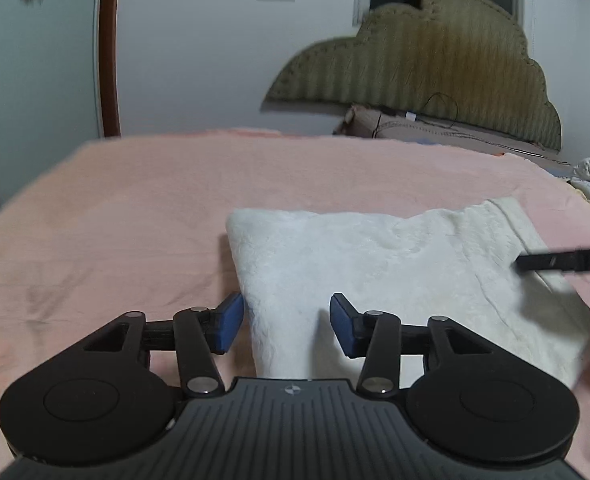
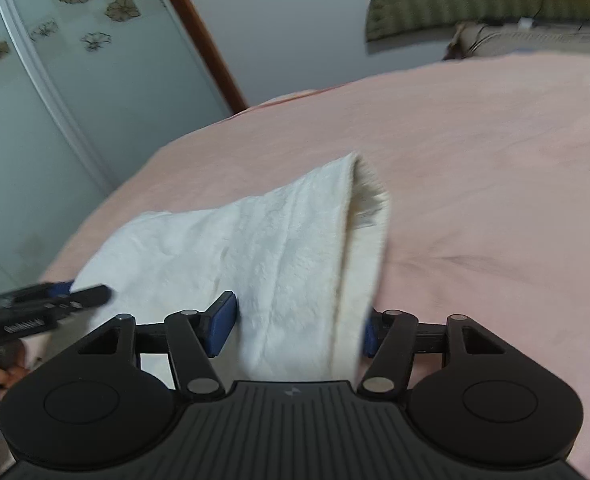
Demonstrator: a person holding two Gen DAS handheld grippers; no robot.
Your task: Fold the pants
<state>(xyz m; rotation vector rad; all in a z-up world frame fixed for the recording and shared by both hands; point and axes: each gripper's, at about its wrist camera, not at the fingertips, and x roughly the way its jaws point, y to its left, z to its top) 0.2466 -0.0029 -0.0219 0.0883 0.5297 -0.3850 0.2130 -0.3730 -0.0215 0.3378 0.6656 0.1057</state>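
Left wrist | left claw (image 1: 286,322) agape – pants (image 1: 395,280) between, near end hidden | right claw (image 2: 299,326) agape – one pad half-covered

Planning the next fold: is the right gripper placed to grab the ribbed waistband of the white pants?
Probably yes. The waistband runs down between the right gripper's open fingers, with nothing lying over it.

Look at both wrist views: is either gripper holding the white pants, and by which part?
Neither holds them. The left gripper and right gripper both stand open; the near edge of the pants lies loose between their fingers.
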